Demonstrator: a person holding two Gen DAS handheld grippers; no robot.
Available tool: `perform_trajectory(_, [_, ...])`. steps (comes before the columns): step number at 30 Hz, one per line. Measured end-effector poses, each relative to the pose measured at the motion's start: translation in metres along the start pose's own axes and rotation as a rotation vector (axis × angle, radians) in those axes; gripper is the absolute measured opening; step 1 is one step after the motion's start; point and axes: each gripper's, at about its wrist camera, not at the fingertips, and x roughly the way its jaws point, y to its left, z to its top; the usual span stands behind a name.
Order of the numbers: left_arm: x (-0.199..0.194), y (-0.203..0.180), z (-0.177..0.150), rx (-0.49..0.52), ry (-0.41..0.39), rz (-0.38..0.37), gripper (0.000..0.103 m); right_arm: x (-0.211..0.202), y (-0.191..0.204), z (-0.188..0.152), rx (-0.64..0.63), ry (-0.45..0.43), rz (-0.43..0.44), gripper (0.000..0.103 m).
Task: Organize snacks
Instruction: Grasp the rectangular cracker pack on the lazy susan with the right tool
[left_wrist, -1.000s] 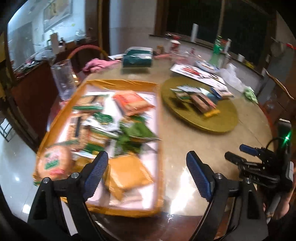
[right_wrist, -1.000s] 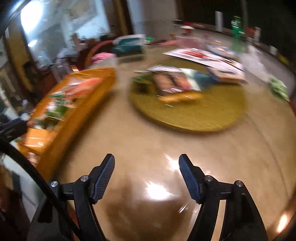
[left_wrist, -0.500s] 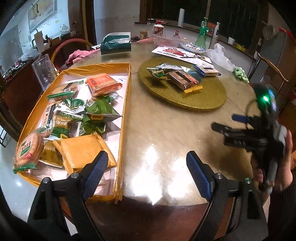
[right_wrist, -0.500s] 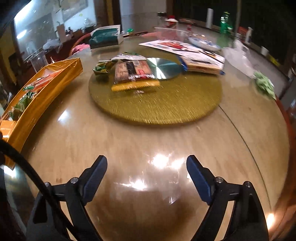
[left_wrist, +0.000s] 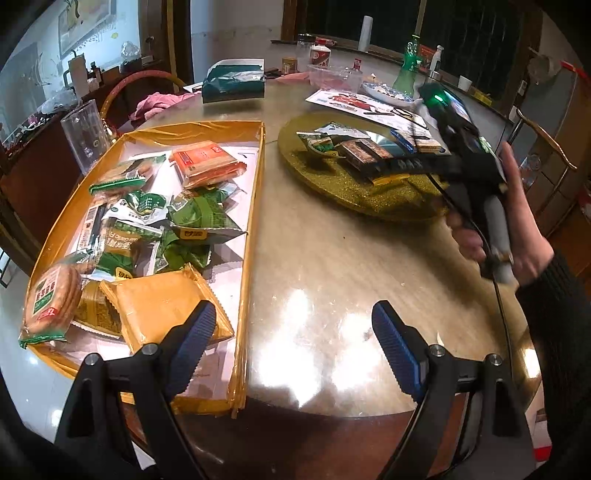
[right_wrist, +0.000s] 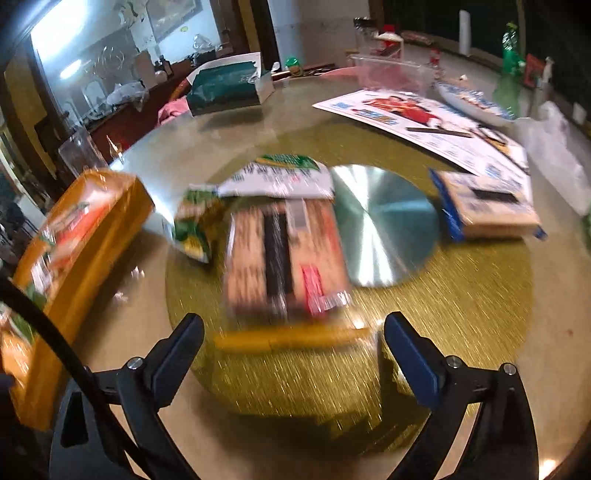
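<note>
The right tool (right_wrist: 291, 343), its jaws just opened wide and empty, points at the brown snack pack (right_wrist: 286, 258) directly ahead, probably to grasp it, while the left tool (left_wrist: 291, 339) waits apart over the desk (left_wrist: 332, 258).

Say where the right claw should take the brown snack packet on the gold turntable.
Probably across its long side edges, coming from above at the near end. The brown snack packet lies flat, lengthwise toward the open right claw, narrower than the gap, on the gold turntable.
</note>
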Motion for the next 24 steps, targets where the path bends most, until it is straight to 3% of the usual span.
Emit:
perform_trajectory(6, [0.001, 0.000, 0.000, -0.001, 0.005, 0.001, 0.086, 0.015, 0.015, 0.009, -0.057, 0.046, -0.119, 0.098])
perform_trajectory(11, [0.002, -0.005, -0.001, 0.006, 0.007, -0.002, 0.086, -0.003, 0.015, -0.007, -0.049, 0.034, -0.114, 0.076])
perform_trajectory(19, [0.002, -0.015, -0.001, 0.019, 0.016, -0.021, 0.086, -0.048, 0.012, -0.072, -0.038, 0.017, -0.123, 0.074])
perform_trajectory(24, [0.009, -0.023, 0.009, 0.033, 0.031, -0.043, 0.086, -0.084, 0.009, -0.128, 0.028, -0.022, -0.171, 0.074])
